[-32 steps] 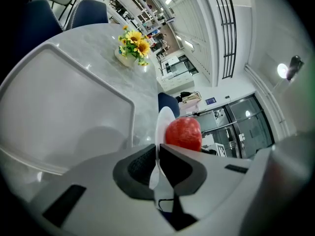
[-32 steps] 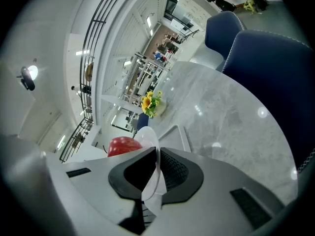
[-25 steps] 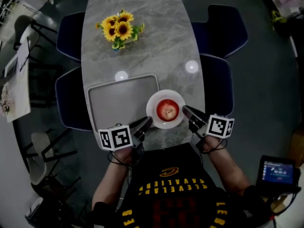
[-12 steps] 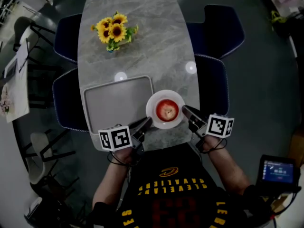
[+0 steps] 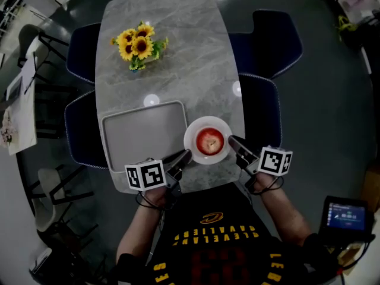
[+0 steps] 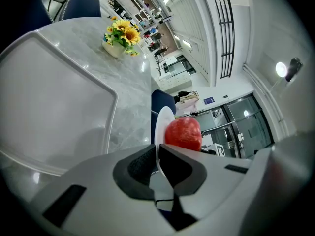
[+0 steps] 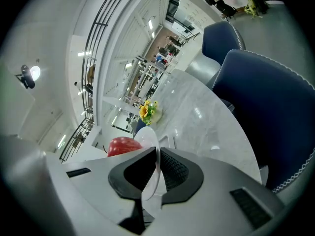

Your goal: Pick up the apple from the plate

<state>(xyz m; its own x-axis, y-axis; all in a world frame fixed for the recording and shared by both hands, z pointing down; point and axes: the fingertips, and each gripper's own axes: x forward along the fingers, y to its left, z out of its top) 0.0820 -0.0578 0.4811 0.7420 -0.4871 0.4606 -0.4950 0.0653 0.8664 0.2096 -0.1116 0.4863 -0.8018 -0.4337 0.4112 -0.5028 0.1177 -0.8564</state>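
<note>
Currently both are busy: left hand-held gripper is clamped on the plate at its near-left rim, right hand-held gripper clamped on its right rim. Apple sits mid-plate, directly between the two tips, above the surface edge nearest the person. Roundish, so no long axis to align. Neither tip is clearly nearer; one must release the rim, then reach inward.
</note>
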